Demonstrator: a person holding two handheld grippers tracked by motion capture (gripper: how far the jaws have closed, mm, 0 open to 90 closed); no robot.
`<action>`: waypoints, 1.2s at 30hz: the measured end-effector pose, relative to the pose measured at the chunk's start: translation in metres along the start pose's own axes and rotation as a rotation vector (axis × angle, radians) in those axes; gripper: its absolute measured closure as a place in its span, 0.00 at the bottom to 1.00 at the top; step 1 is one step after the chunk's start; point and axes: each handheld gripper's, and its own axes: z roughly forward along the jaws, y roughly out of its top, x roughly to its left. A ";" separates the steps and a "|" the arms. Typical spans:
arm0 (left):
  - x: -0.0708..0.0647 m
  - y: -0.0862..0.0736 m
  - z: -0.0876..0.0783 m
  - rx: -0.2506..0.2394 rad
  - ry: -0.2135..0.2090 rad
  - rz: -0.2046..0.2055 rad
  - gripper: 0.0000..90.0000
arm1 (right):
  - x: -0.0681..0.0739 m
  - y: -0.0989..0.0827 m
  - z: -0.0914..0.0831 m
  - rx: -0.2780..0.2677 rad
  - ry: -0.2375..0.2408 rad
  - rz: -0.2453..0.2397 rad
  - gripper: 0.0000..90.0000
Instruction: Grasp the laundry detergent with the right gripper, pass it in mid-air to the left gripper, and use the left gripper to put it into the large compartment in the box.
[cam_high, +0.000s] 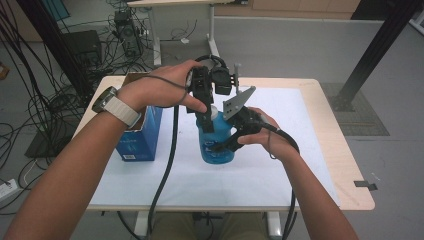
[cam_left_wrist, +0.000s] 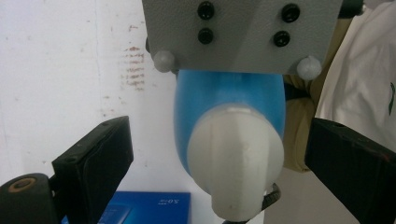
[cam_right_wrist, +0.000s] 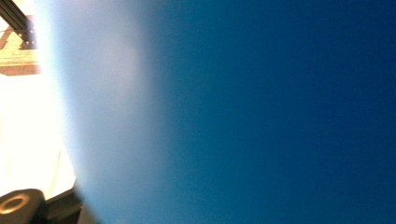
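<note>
A blue bottle (cam_high: 218, 146) with a white cap (cam_high: 214, 113) stands upright in the middle of the white mat (cam_high: 300, 150). My right gripper (cam_high: 226, 145) comes in from the right and is shut on the bottle's body; its grey plate (cam_high: 239, 101) sticks up beside the cap. In the right gripper view the blue bottle wall (cam_right_wrist: 257, 112) sits right against the camera. My left gripper (cam_high: 206, 119) points down over the bottle top. In the left gripper view its black jaws stand open on either side of the white cap (cam_left_wrist: 236, 158), with a gap on each side.
An open blue cardboard box (cam_high: 142, 135) stands on the mat just left of the bottle, under my left wrist. The wooden table edge (cam_high: 350, 165) runs along the right. Cables trail from both grippers toward the front edge.
</note>
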 end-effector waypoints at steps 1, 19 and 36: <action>0.000 0.000 0.000 -0.001 0.001 -0.001 0.09 | 0.000 0.000 0.000 0.000 0.001 0.000 0.49; -0.001 0.000 -0.001 0.000 0.002 0.002 0.10 | 0.001 0.000 -0.002 -0.009 0.002 0.004 0.49; -0.001 -0.002 -0.002 -0.008 0.005 0.000 0.10 | 0.000 0.000 -0.002 -0.009 0.001 0.011 0.49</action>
